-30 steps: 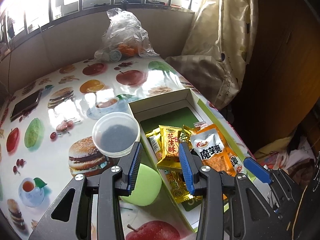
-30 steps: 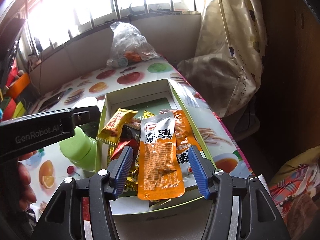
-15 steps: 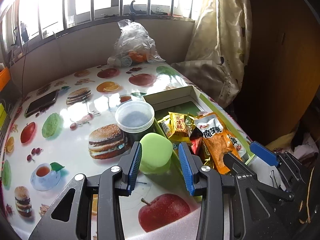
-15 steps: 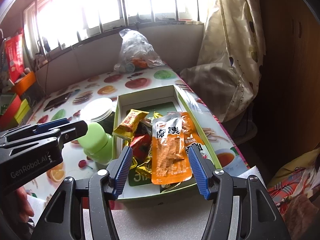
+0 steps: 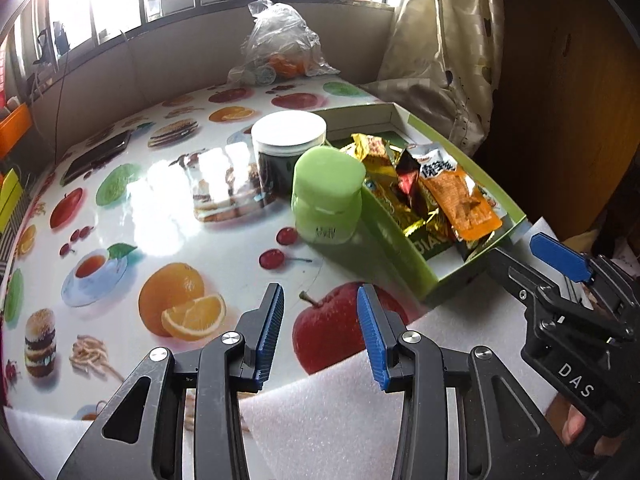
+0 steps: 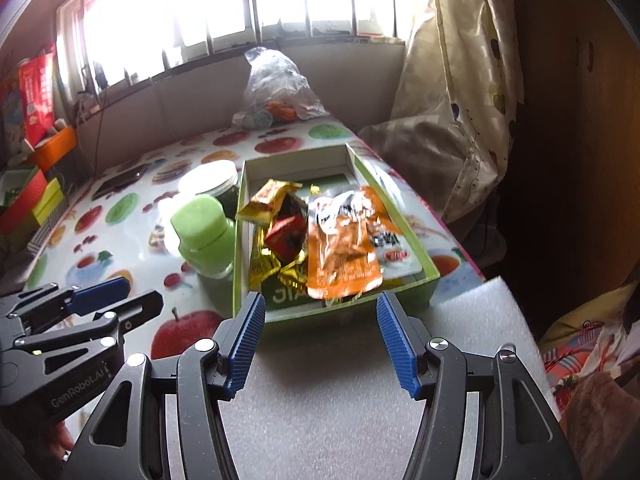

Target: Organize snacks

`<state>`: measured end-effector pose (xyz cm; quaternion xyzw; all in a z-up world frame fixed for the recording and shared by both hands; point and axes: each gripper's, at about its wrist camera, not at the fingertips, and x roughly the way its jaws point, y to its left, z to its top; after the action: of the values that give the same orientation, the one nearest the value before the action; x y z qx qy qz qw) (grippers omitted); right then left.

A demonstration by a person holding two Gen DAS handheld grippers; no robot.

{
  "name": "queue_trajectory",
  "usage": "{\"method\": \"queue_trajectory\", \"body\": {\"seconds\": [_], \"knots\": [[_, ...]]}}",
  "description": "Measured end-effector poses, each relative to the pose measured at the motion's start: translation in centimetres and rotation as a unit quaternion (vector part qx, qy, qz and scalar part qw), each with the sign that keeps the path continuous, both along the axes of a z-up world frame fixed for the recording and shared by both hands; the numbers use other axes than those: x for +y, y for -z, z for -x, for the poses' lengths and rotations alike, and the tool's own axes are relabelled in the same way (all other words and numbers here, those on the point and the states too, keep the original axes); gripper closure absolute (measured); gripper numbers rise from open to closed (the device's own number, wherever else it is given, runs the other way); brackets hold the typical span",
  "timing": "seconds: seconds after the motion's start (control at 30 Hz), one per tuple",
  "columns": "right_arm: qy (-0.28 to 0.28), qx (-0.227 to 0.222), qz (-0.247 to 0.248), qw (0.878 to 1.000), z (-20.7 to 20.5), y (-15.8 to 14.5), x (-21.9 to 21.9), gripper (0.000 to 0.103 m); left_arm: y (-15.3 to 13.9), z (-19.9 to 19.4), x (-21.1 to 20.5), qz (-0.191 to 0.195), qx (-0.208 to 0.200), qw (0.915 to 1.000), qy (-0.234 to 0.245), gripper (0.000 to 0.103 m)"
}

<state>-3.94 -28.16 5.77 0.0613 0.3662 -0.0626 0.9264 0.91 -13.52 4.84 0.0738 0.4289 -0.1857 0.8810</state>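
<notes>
A green cardboard box (image 6: 416,240) (image 5: 400,256) on the fruit-print table holds several snack packets: an orange one (image 6: 344,256) (image 5: 460,200) on top, yellow and red ones (image 6: 276,208) beside it. A green jar (image 5: 326,200) (image 6: 206,236) and a dark jar with a white lid (image 5: 288,148) (image 6: 210,180) stand left of the box. My left gripper (image 5: 320,332) is open and empty, near the table's front edge, short of the green jar. My right gripper (image 6: 318,340) is open and empty, just short of the box's near wall.
A clear plastic bag (image 5: 280,48) with small items sits at the table's far edge by the window. A dark phone (image 5: 96,156) lies at the far left. White foam sheet (image 6: 360,392) covers the near edge. A curtain (image 6: 452,92) hangs at the right.
Both grippers have pulled back toward the near edge, away from the box and jars. Both stay open and empty. The snacks in the box have not moved.
</notes>
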Motion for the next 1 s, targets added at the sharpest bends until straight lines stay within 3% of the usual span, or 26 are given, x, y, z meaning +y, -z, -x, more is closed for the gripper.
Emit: {"method": "queue_trajectory", "body": {"seconds": [0.47, 1.0], "knots": [[0.033, 0.043, 0.014, 0.998, 1.2, 4.1, 0.1, 0.045, 3.4, 1.9, 0.0, 0.002, 0.035, 0.9994, 0.009, 0.063], [0.047, 0.036, 0.038, 0.997, 1.5, 4.5, 0.8, 0.043, 3.7, 1.8, 0.4, 0.023, 0.04, 0.9989, 0.001, 0.063]]}}
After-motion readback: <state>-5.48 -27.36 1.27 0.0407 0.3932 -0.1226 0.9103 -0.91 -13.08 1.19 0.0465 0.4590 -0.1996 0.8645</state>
